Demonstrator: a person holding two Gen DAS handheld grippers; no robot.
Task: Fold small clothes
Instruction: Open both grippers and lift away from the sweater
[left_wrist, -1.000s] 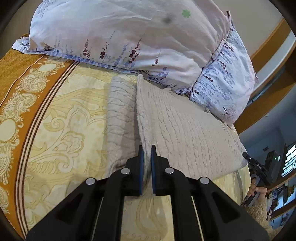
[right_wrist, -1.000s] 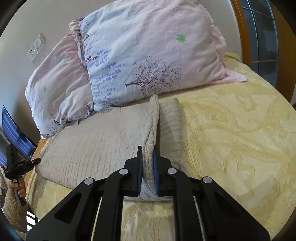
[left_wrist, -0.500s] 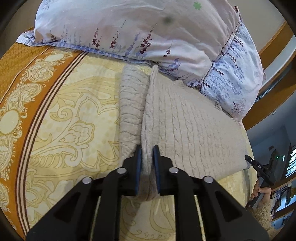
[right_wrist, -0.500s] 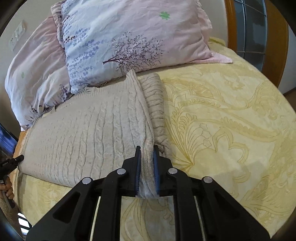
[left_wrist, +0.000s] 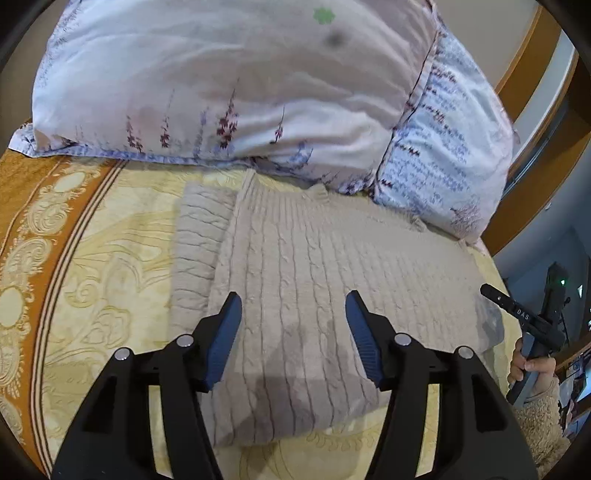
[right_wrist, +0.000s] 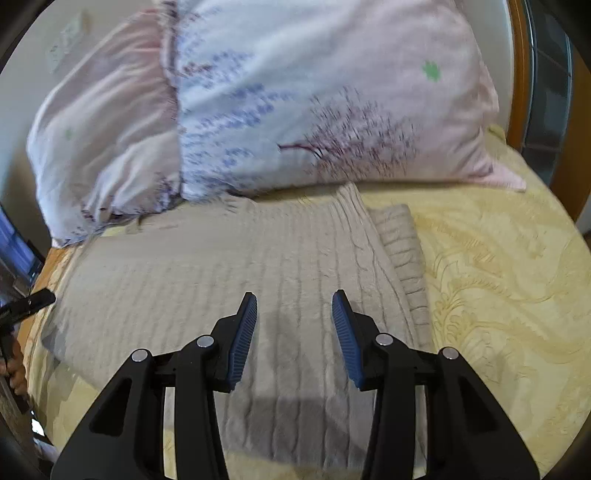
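While above the sweater (left_wrist: 332, 258) | left claw (left_wrist: 293, 325) wide, empty | right claw (right_wrist: 294, 325) wide, empty

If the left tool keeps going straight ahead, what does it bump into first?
Probably the beige knitted sweater lying right below the open left tool; beyond it sits the flowery pillow. Depth is hard to judge.

- The left wrist view looks forward along the left gripper (left_wrist: 293, 314), low and close over the beige knit sweater (left_wrist: 332, 266) on the bed (left_wrist: 92, 277), facing the pillows (left_wrist: 221, 81).
- The right wrist view looks along the right gripper (right_wrist: 294, 314), equally close above the sweater (right_wrist: 184, 277), facing the same pillows (right_wrist: 314, 110) from the other side.
- Both views share the sweater, the pillows and the yellow bedspread (right_wrist: 498, 277).
- The right gripper (left_wrist: 524, 321) shows at the left view's right edge; the left gripper (right_wrist: 22, 306) at the right view's left edge.
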